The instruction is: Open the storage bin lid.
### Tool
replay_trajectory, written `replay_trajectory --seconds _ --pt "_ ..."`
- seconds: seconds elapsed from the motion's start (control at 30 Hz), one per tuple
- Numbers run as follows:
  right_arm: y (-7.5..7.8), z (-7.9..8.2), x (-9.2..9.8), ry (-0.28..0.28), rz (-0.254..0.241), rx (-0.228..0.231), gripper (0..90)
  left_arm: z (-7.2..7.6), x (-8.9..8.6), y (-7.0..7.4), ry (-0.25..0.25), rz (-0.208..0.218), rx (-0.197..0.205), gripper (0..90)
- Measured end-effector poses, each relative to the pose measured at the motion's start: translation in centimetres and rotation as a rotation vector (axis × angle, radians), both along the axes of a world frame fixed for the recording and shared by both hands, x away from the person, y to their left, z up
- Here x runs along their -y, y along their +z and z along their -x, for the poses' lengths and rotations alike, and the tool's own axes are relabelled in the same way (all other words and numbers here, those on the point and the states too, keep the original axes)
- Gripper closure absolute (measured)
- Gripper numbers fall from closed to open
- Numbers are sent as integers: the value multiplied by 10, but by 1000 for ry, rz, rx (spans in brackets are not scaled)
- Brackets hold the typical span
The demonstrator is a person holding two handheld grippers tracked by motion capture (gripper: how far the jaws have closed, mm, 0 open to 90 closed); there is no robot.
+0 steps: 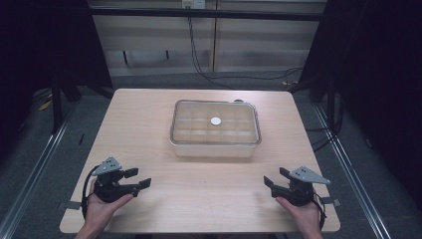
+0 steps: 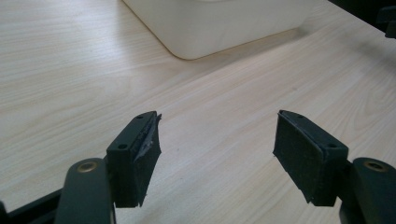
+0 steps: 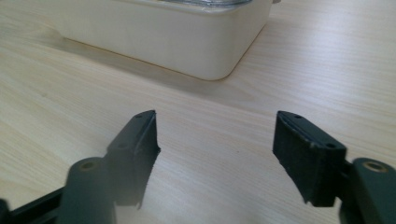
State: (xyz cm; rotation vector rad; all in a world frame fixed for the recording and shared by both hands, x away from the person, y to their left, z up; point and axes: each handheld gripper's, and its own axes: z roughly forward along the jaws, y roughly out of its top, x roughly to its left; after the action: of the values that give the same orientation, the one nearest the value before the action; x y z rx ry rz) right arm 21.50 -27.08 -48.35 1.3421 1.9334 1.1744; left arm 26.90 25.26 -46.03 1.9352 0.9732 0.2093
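nothing looks started, by my reading: the box (image 1: 215,128) sits shut in the middle of the bench (image 1: 149,114), lid on, a small white disc (image 1: 215,121) on top. its long axis runs left to right across the bench, one long side facing the person. the left gripper (image 1: 141,178) and right gripper (image 1: 271,180) rest near the front edge, well apart from it, fingers spread and empty. reaching and opening seem left.
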Motion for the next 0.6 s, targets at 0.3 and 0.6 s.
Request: replay_trajectory --seconds 0.3,0.6 --pt "3 -1 3 11 -56 -9 421 -4 1 -2 2 2 -11 313" --pt "15 4 5 35 -96 -27 420 -4 6 2 -22 0 15 314"
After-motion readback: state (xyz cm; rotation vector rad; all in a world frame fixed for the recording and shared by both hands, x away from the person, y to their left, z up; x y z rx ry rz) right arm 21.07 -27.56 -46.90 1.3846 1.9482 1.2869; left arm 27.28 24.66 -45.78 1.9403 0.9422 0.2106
